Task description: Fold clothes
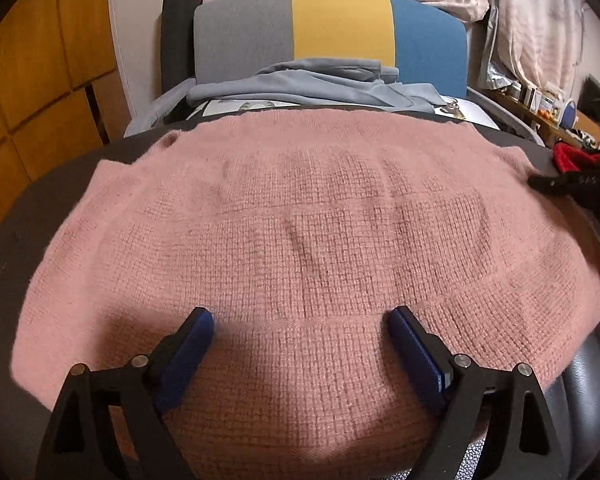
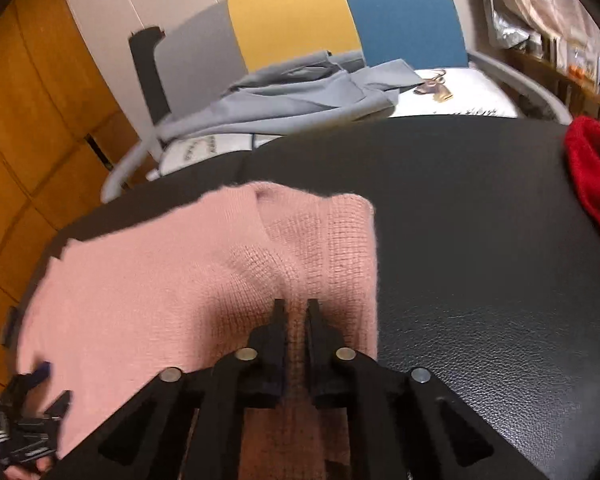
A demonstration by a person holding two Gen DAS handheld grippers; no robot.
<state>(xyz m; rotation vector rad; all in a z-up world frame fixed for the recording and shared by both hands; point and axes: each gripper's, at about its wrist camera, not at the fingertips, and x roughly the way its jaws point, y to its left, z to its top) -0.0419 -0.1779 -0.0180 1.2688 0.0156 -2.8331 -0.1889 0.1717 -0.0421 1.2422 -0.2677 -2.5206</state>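
A pink knit sweater (image 1: 300,240) lies spread flat on a black leather-like surface (image 2: 480,240). My left gripper (image 1: 300,320) hovers over its near part, open wide, and its blue pads (image 1: 188,344) hold nothing. In the right wrist view the sweater (image 2: 160,280) ends in a folded edge at the right. My right gripper (image 2: 296,308) is shut on a ridge of the pink knit close to that edge, with fabric bunched between its black fingers. The left gripper (image 2: 32,400) shows small at the lower left of that view, over the sweater's far end.
Behind the surface stands a chair (image 1: 340,24) with a grey, yellow and blue back, and a grey-blue garment (image 1: 308,84) is piled on its seat. A red garment (image 2: 596,176) lies at the surface's right end. Wooden cabinet doors (image 1: 40,80) stand at the left.
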